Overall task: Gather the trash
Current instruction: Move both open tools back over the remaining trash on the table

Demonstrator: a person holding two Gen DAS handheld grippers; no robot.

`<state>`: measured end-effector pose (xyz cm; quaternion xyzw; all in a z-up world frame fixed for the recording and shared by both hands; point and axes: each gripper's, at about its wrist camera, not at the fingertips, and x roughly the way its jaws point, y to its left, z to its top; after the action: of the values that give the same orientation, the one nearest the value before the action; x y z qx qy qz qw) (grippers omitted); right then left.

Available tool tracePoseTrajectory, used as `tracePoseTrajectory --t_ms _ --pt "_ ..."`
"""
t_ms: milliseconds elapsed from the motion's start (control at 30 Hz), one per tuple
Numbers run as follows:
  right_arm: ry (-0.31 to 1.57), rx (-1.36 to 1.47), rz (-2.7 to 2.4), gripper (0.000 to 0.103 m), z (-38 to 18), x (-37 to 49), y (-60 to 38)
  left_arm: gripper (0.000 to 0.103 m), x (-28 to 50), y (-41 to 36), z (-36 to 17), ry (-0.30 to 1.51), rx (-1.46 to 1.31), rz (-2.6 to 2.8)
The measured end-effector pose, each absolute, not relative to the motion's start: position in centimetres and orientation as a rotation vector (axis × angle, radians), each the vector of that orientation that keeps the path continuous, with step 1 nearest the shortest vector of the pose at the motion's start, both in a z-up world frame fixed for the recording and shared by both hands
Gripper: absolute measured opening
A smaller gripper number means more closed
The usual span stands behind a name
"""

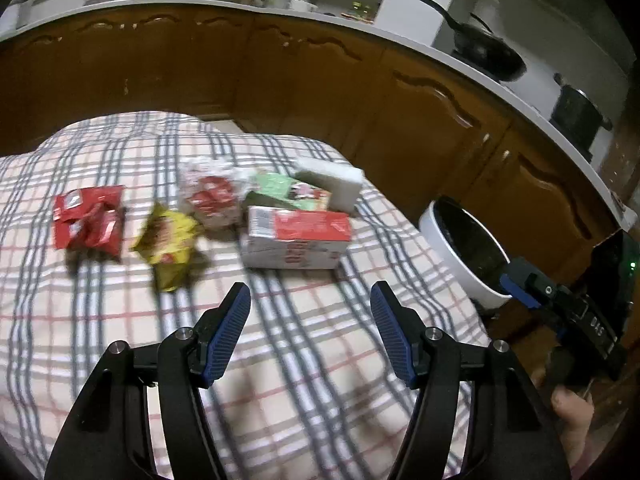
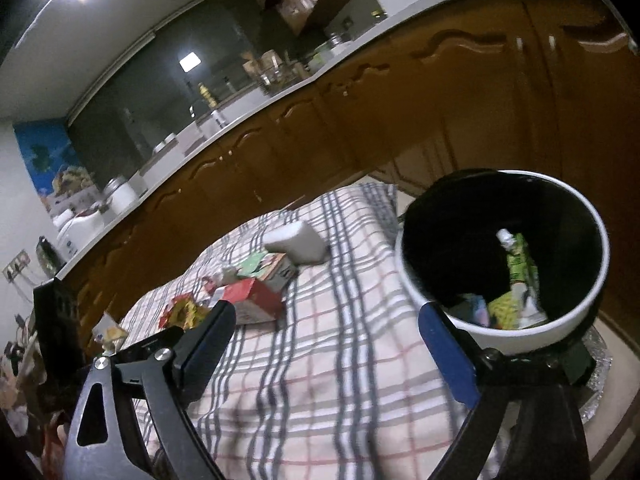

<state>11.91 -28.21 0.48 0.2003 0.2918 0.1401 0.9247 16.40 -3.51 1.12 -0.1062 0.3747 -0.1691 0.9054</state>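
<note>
Both tools are wide open and hold nothing: the left tool (image 1: 310,300) hovers over the checked surface (image 1: 120,320), the right tool (image 2: 326,322) beside the white bin (image 2: 568,320). Trash lies at the far side: red wrapper (image 1: 88,222), yellow wrapper (image 1: 170,244), red-and-white carton (image 1: 296,242). Best approach is probably the carton, straddling its narrow sides squarely. Blur leaves its printing unreadable

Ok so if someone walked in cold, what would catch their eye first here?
Probably the cluster of bright wrappers and cartons on the plaid tablecloth: a red packet at the left, a yellow wrapper beside it, a red-and-white carton further right. Next, the white bin off the table's right edge, already holding some trash. Both tongs hang open, empty.
</note>
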Motion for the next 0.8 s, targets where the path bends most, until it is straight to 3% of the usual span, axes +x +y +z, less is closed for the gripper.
tracePoseTrajectory --t_ms 800 --pt "0.653 0.199 0.479 0.094 1.0 14.4 -19.7 0.063 16.5 1.9 0.7 0.771 -0.253 -0.243"
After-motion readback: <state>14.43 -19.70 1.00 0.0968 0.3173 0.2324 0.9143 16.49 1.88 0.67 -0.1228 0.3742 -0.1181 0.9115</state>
